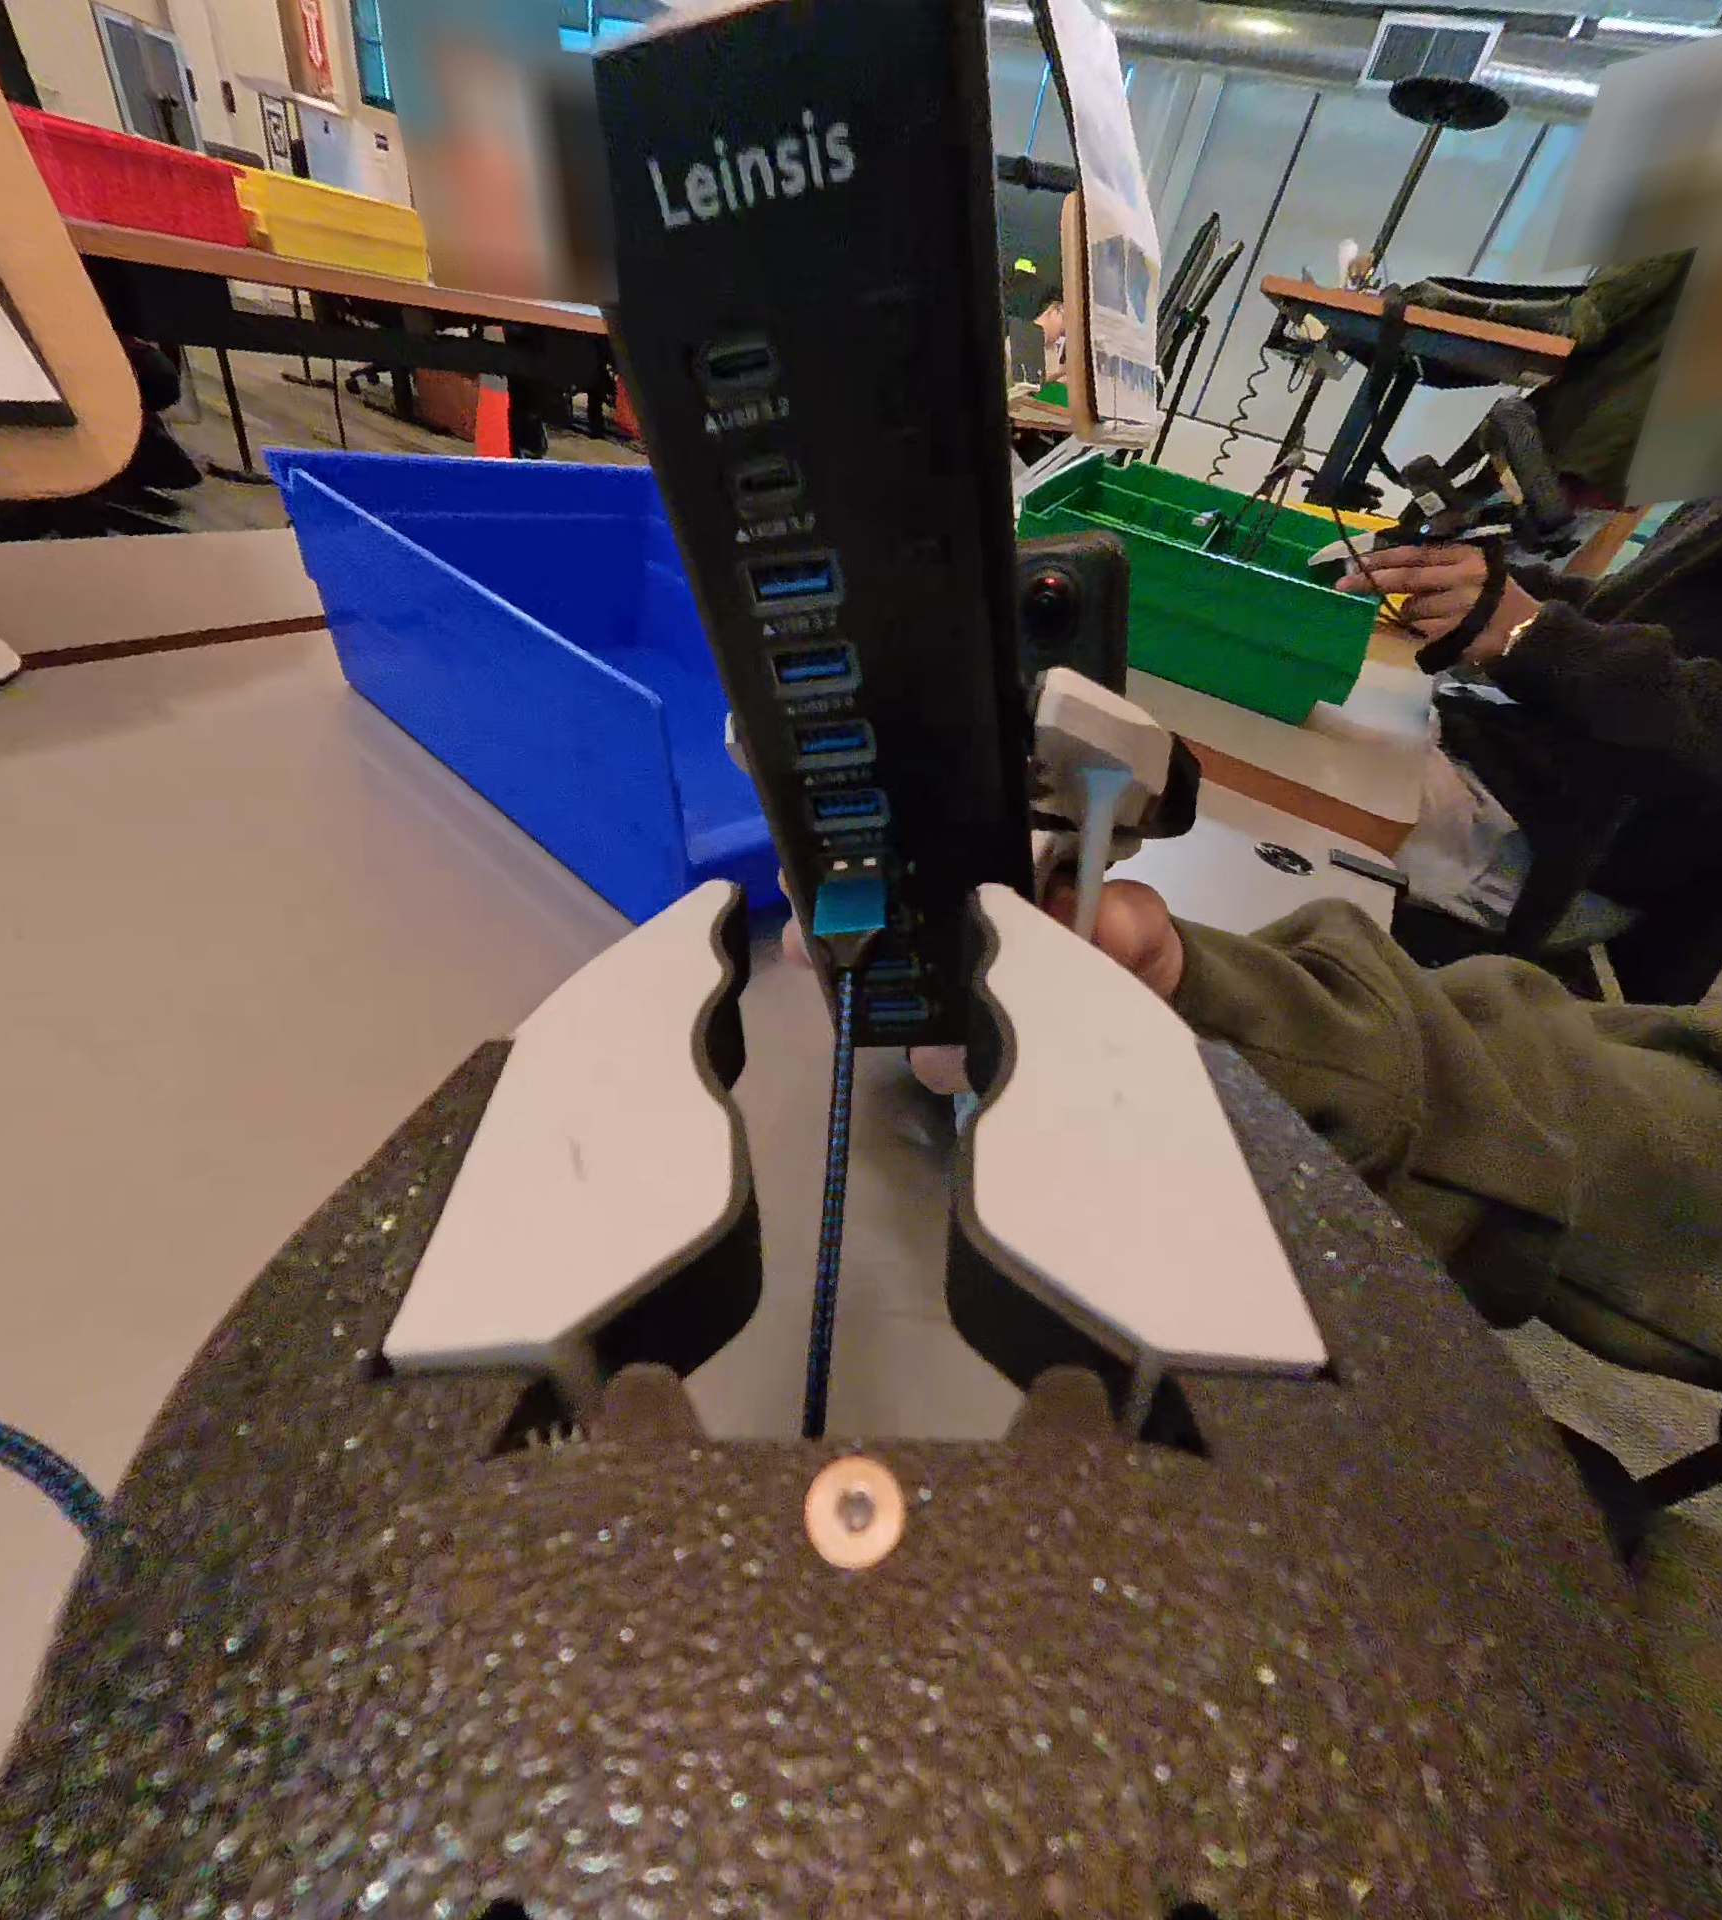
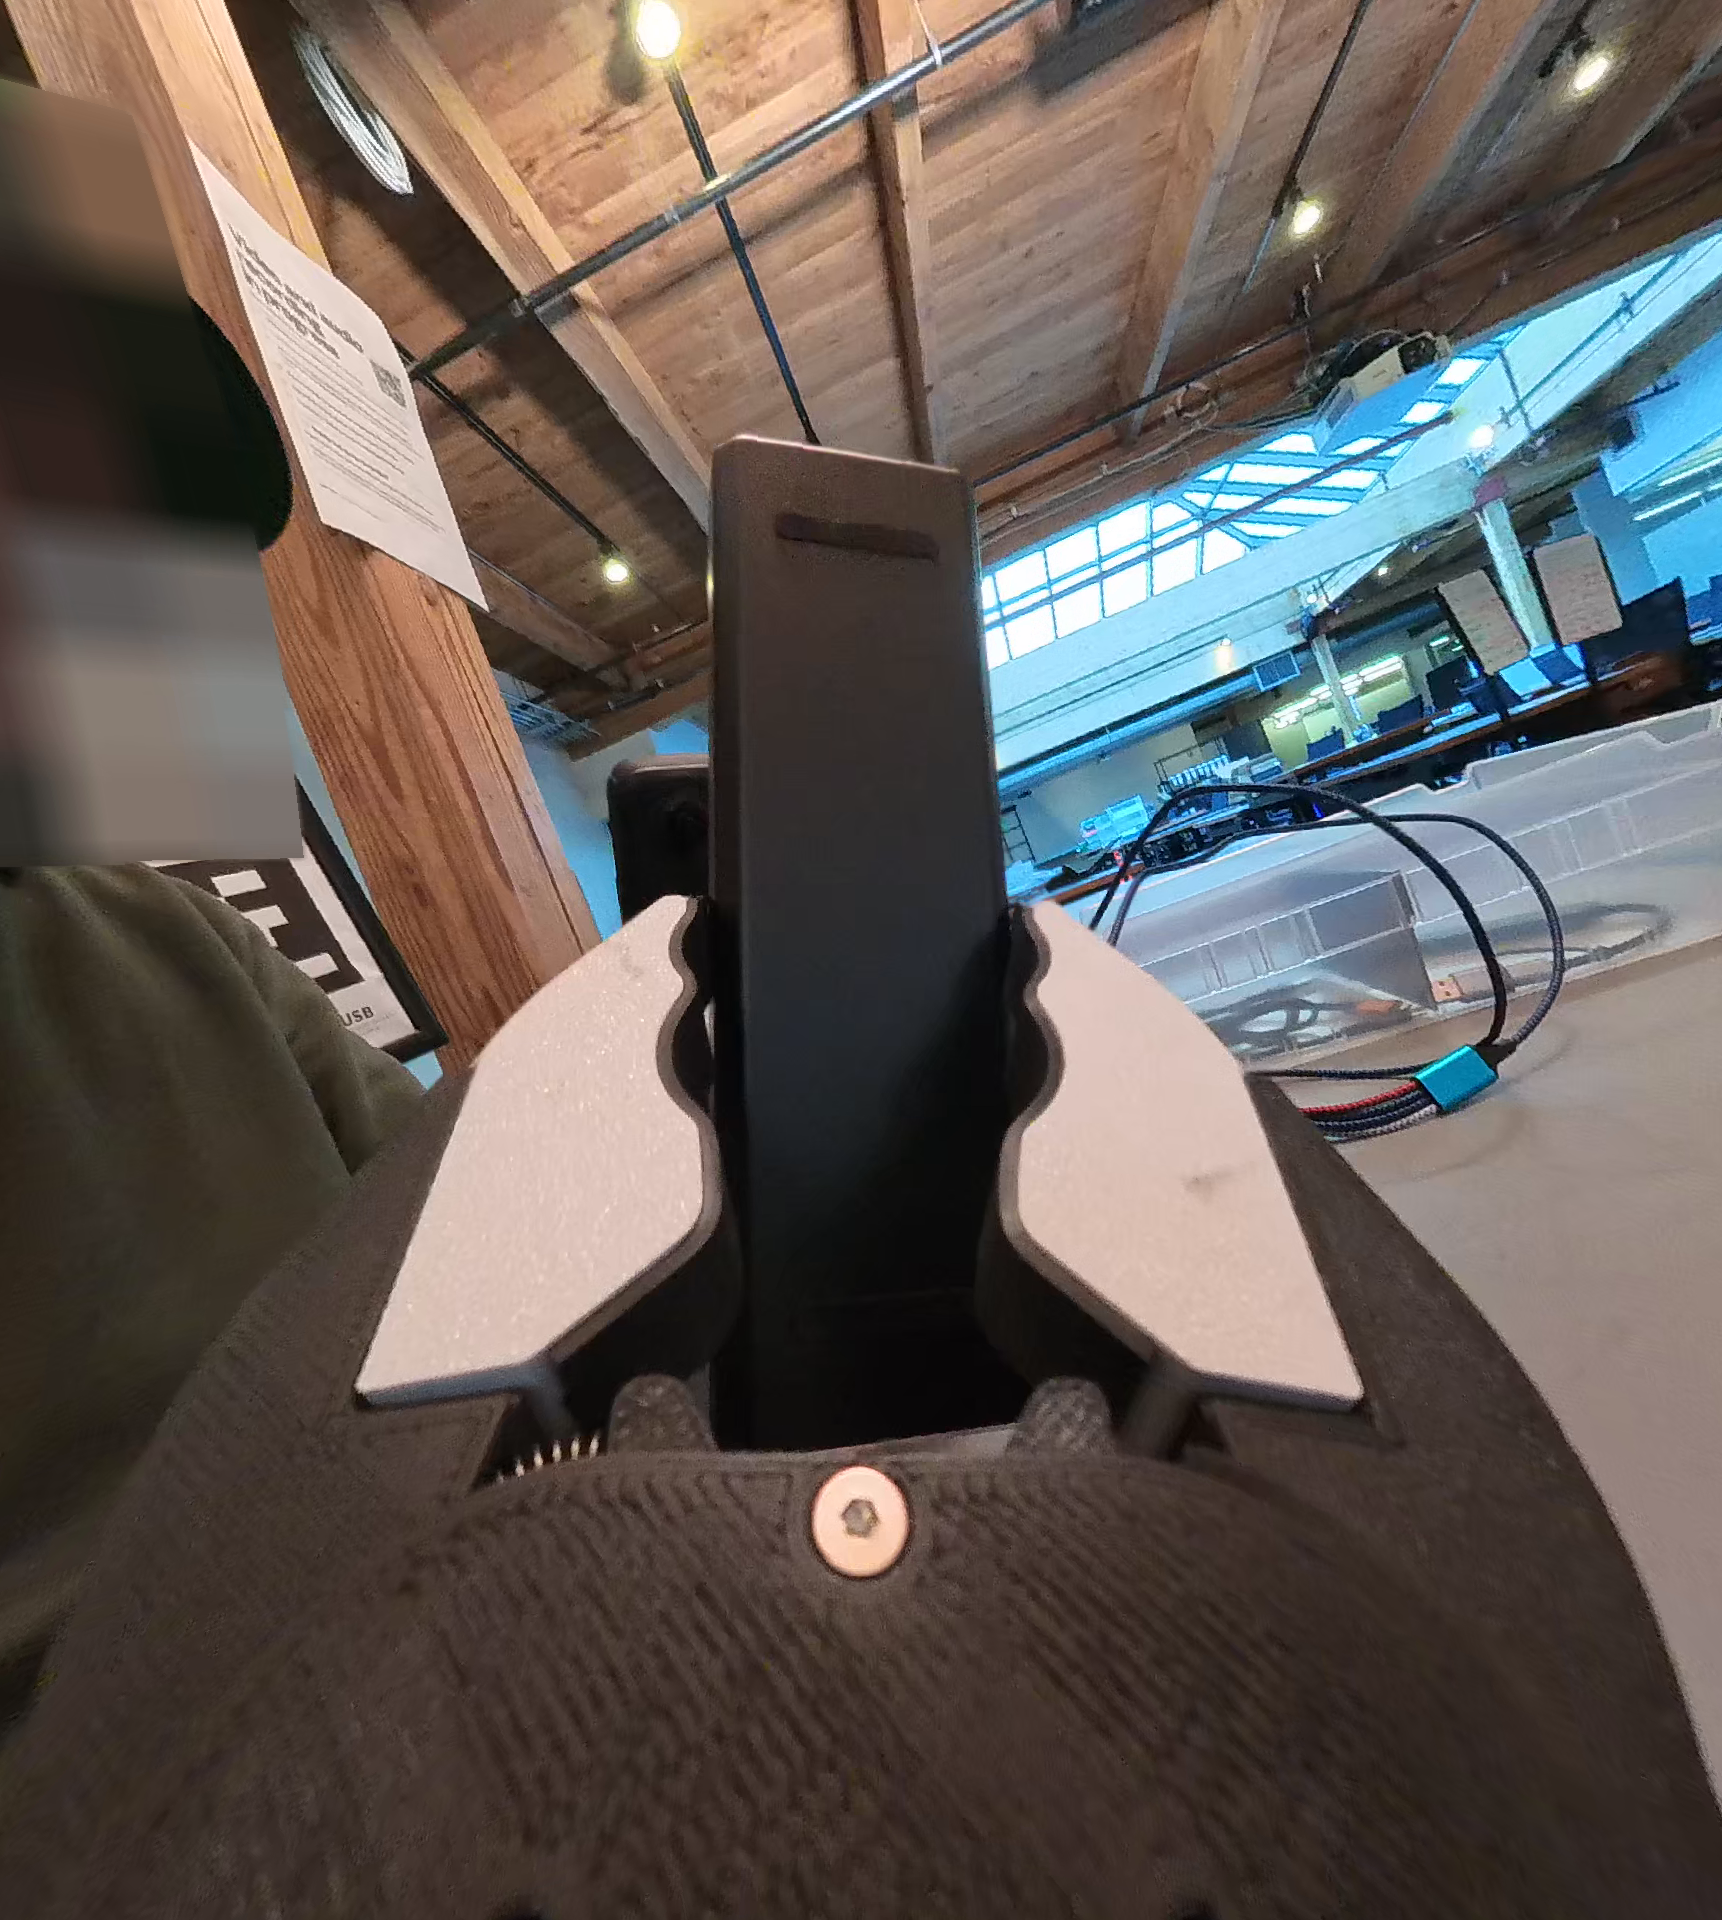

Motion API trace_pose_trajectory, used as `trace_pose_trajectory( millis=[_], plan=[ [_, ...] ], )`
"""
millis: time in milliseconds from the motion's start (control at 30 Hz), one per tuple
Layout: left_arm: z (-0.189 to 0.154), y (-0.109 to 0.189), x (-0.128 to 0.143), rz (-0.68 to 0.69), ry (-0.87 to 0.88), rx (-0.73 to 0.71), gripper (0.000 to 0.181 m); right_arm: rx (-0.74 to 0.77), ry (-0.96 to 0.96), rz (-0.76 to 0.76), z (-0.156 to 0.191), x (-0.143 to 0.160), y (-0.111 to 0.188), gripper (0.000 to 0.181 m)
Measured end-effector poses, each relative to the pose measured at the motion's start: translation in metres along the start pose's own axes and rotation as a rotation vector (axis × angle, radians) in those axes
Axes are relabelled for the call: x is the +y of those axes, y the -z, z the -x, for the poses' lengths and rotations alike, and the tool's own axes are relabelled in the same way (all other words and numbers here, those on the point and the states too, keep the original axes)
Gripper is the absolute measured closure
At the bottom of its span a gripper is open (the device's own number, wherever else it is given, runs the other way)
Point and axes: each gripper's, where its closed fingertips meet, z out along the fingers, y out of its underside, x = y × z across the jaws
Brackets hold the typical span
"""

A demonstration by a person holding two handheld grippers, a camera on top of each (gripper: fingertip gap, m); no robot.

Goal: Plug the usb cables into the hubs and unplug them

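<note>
A tall black USB hub [image 1: 815,260] stands upright with its row of ports facing me in the left wrist view. A blue USB plug [image 1: 849,906] on a braided cable [image 1: 834,1195] sits in one of the lower ports with some metal still showing. My left gripper [image 1: 857,914] is open, its fingers either side of the plug and not touching it. My right gripper [image 2: 857,920] is shut on the hub's [image 2: 852,831] lower body and shows its plain back. The right gripper also appears behind the hub in the left wrist view [image 1: 1101,748].
A blue bin [image 1: 504,623] stands on the grey table behind the hub, and a green bin [image 1: 1210,582] lies further right. A clear bin [image 2: 1408,894] holds coiled cables. A multi-cable with a teal splitter [image 2: 1454,1081] lies on the table. Another person's hand [image 1: 1428,582] is at the right.
</note>
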Motion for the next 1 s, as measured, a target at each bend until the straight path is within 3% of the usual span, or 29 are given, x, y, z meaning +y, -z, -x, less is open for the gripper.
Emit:
trace_pose_trajectory(
  millis=[167, 267, 367, 467, 667, 1000],
  plan=[
    [0.007, 0.018, -0.038, -0.058, 0.006, -0.005, 0.127, -0.002, 0.068, 0.054, 0.004, 0.009, -0.005, 0.125],
    [0.009, 0.025, -0.046, -0.045, 0.066, 0.026, 0.118, -0.023, 0.131, 0.093, 0.012, 0.019, -0.015, 0.125],
    [0.004, 0.029, -0.051, -0.065, 0.081, 0.065, 0.13, -0.004, 0.14, 0.077, 0.011, 0.02, -0.022, 0.125],
    [-0.004, 0.032, -0.059, -0.097, 0.058, 0.11, 0.116, 0.034, 0.187, 0.113, 0.008, 0.026, -0.026, 0.126],
    [0.001, 0.033, -0.057, -0.079, 0.025, 0.1, 0.118, 0.004, 0.229, 0.187, 0.017, 0.044, -0.039, 0.126],
    [-0.008, 0.04, -0.047, -0.011, -0.157, 0.237, 0.121, 0.042, 0.297, 0.315, 0.018, 0.068, -0.054, 0.126]
  ],
)
